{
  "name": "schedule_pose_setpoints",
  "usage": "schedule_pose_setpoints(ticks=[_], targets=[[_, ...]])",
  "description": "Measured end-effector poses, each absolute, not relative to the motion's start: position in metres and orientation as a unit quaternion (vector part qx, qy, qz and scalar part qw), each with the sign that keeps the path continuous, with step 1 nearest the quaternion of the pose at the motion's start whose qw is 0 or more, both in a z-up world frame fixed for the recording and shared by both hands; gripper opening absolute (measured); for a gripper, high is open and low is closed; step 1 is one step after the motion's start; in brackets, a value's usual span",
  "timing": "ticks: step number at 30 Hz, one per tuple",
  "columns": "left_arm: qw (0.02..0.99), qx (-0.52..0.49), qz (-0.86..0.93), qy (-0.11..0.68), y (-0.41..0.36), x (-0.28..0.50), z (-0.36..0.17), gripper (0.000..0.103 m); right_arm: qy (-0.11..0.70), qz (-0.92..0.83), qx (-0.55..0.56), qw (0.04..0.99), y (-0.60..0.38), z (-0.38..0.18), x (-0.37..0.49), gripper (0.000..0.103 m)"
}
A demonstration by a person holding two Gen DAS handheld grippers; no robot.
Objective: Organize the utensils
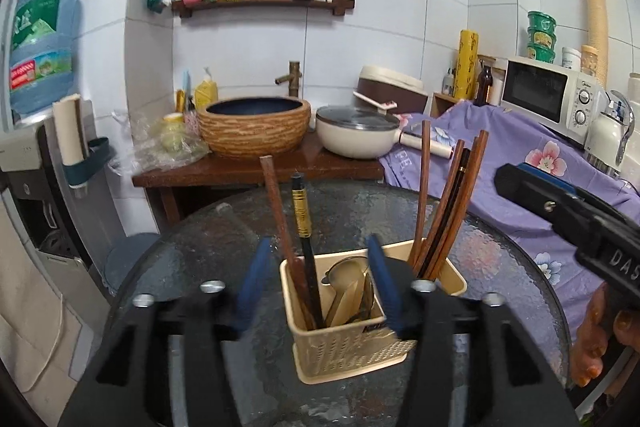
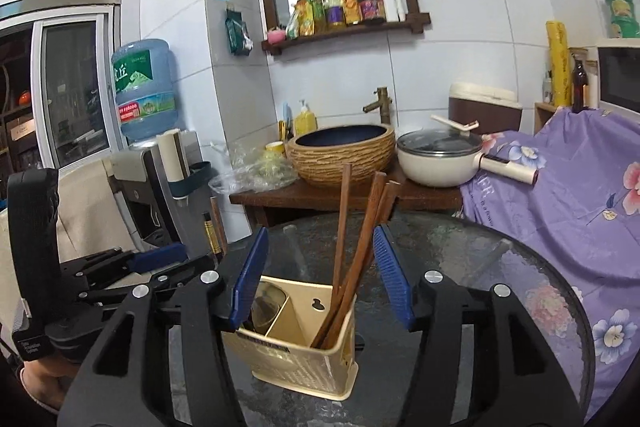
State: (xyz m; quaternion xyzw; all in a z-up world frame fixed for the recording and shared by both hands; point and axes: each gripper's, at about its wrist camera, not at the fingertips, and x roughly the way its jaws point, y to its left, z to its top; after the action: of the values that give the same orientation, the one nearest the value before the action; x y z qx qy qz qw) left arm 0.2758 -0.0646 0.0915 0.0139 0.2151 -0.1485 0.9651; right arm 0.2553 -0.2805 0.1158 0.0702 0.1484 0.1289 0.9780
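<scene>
A beige plastic utensil holder (image 1: 352, 343) stands on the round dark glass table (image 1: 208, 235). It holds brown wooden chopsticks (image 1: 444, 211) at the right, a brown and a black chopstick (image 1: 303, 223) at the left, and spoons (image 1: 352, 291) in the middle. My left gripper (image 1: 316, 283) is open and empty, its blue pads either side of the holder's left part. In the right wrist view the holder (image 2: 304, 343) sits below my right gripper (image 2: 320, 275), which is open and empty around the brown chopsticks (image 2: 352, 247). The left gripper shows at the left (image 2: 156, 259).
Behind the table a wooden stand carries a woven basin (image 1: 254, 127) and a white lidded pot (image 1: 356, 135). A purple flowered cloth (image 1: 520, 163) covers the right side, with a microwave (image 1: 548, 99) on it. A water dispenser (image 1: 40, 155) stands at the left.
</scene>
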Motion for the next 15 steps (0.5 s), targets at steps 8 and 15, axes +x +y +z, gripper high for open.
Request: schedule_pose_setpoints(ticks=[8,15], targets=[[0.973,-0.003,-0.165,0.164,-0.053,0.184,0.067,0.096,0.128,0.081,0.059,0.987,-0.293,0.078,0.146,0.089],[0.972,-0.021,-0.171,0.162,-0.047,0.095,0.036,0.096,0.126,0.057,0.079,0.987,-0.301,0.035,0.049,0.097]])
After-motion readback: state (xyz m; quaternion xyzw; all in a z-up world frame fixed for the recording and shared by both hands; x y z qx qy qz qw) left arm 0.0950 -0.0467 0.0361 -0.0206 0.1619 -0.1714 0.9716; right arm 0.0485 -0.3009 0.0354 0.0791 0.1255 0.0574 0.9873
